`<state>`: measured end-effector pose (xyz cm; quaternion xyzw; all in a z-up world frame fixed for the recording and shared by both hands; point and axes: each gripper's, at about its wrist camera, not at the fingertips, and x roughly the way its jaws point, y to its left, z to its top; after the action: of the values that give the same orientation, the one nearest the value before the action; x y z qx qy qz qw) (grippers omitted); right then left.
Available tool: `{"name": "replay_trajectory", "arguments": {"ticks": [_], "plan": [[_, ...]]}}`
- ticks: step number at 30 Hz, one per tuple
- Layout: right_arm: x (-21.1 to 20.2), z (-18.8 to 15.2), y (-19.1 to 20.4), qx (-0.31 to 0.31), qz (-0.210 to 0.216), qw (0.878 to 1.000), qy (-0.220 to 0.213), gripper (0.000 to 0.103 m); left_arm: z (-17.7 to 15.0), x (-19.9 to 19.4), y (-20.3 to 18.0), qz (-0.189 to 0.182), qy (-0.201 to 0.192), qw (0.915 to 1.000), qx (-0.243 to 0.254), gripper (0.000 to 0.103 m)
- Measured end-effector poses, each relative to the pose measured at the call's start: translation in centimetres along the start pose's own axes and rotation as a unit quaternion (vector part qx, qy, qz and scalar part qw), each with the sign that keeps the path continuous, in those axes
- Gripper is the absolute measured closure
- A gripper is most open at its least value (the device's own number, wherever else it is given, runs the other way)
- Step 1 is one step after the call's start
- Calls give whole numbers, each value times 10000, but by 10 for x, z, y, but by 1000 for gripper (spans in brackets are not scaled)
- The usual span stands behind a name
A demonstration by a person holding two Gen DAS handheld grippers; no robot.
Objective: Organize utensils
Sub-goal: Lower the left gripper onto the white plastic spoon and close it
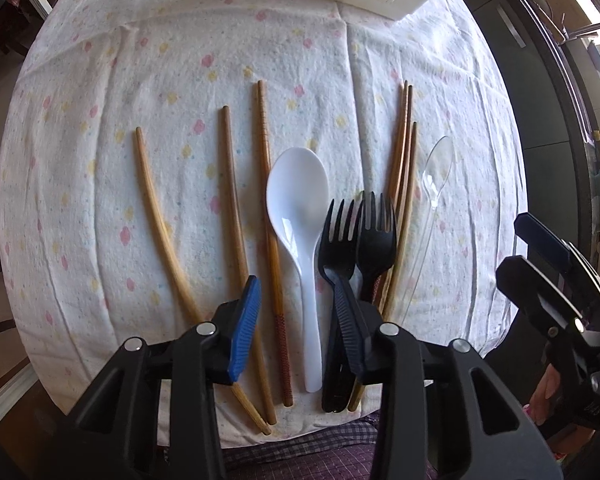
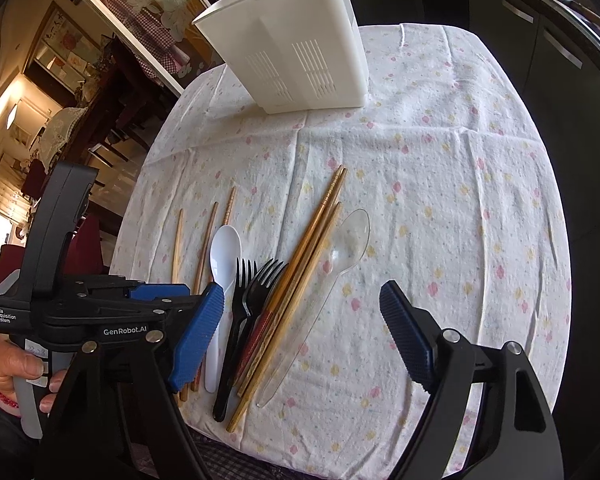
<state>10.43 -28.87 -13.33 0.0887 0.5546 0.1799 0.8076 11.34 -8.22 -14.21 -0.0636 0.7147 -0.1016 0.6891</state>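
Utensils lie in a row on the floral tablecloth (image 1: 140, 60): three separate wooden chopsticks (image 1: 230, 200), a white spoon (image 1: 298, 216), two black forks (image 1: 356, 240), a bundle of chopsticks (image 1: 404, 168) and a clear plastic spoon (image 1: 434, 184). My left gripper (image 1: 298, 320) is open, low over the handles of the white spoon and one chopstick. My right gripper (image 2: 302, 336) is open above the handles of the forks (image 2: 252, 292), the chopstick bundle (image 2: 312, 240) and the clear spoon (image 2: 340, 256). The white slotted utensil holder (image 2: 296, 48) stands at the table's far end.
The left gripper's body (image 2: 60, 304) and the hand holding it sit at the left of the right wrist view. The right gripper (image 1: 556, 280) shows at the right edge of the left wrist view. Dark cabinets (image 2: 540, 20) lie beyond the table; chairs stand at the left.
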Motion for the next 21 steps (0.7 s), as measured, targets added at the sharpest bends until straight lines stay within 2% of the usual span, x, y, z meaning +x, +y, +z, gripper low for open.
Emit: {"name": "replay_trajectory", "arguments": {"ticks": [5, 9, 15, 21], "plan": [[-6, -2, -3, 4, 22, 10000, -41, 23, 0, 10, -17, 105, 139, 9998, 102, 69], [-9, -3, -5, -1, 58, 10000, -73, 23, 3, 17, -25, 68, 220, 9997, 96, 83], [-4, -5, -7, -1, 58, 10000, 29, 22, 8, 26, -22, 203, 218, 9995, 58, 94], [10, 0, -3, -73, -209, 9990, 388, 22, 17, 22, -10, 423, 98, 9990, 73, 95]]}}
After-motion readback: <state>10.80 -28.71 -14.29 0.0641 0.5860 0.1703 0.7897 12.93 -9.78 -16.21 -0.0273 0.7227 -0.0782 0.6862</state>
